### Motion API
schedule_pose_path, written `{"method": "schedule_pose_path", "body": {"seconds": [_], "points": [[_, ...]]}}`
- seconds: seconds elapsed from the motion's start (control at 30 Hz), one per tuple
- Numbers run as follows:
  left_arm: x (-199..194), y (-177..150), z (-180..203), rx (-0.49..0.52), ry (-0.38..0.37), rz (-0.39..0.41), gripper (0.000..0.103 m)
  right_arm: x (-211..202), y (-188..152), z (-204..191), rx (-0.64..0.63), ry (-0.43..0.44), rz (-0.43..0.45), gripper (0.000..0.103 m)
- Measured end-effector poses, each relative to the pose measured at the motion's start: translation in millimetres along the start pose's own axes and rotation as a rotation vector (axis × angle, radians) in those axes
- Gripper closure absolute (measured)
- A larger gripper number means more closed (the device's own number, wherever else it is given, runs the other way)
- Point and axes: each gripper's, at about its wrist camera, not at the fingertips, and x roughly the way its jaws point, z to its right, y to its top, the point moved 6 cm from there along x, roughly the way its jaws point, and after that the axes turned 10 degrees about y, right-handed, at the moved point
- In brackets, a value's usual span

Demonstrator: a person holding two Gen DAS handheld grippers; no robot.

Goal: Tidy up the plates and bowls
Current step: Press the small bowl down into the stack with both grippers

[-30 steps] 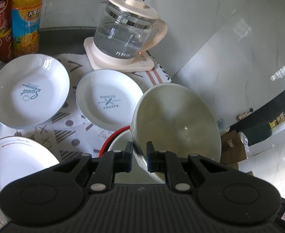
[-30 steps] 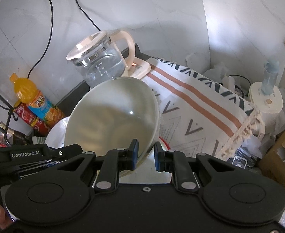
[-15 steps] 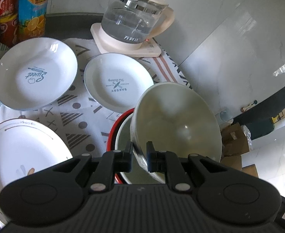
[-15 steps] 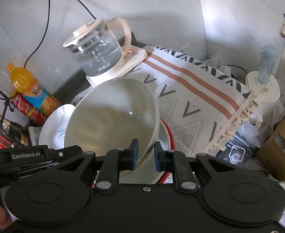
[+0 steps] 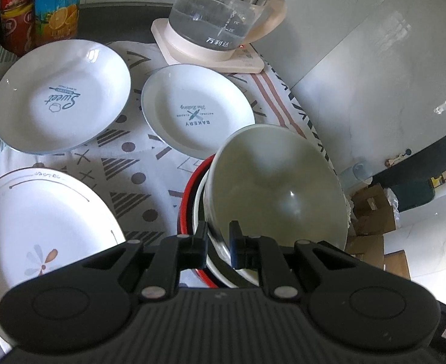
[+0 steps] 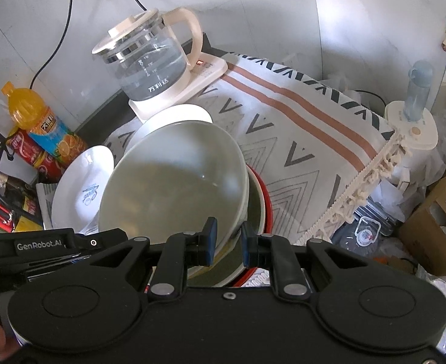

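Note:
A large white bowl (image 5: 274, 188) (image 6: 174, 182) hangs tilted between both grippers. My left gripper (image 5: 218, 244) is shut on its near rim, and my right gripper (image 6: 227, 239) is shut on the rim from the other side. Right under it sits a red-rimmed bowl (image 5: 189, 200) (image 6: 265, 200) with a white bowl nested inside; whether the held bowl touches them I cannot tell. On the patterned cloth lie a "Sweet" plate (image 5: 62, 97) (image 6: 83, 185), a "Bakery" plate (image 5: 197, 112) (image 6: 177, 115) and a flower-print plate (image 5: 40, 218).
A glass kettle (image 5: 223, 15) (image 6: 150, 57) on its cream base stands at the back. An orange juice bottle (image 5: 56, 3) (image 6: 40, 121) and red cans (image 5: 13, 9) stand back left. Off the table's right edge are a humidifier (image 6: 414, 115) and cardboard boxes (image 6: 429, 230).
Both grippers have sunk with the white bowl, bringing it down close over the red-rimmed bowl. The grip on the rim is unchanged.

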Motion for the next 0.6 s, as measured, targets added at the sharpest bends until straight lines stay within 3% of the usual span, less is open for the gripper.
{"method": "schedule_pose_path", "body": {"seconds": [0.6], "points": [[7.1, -10.3, -2.9, 0.005, 0.001, -0.042, 0.089, 7.3, -3.2, 4.2, -0.005, -0.028, -0.032, 0.088]]}}
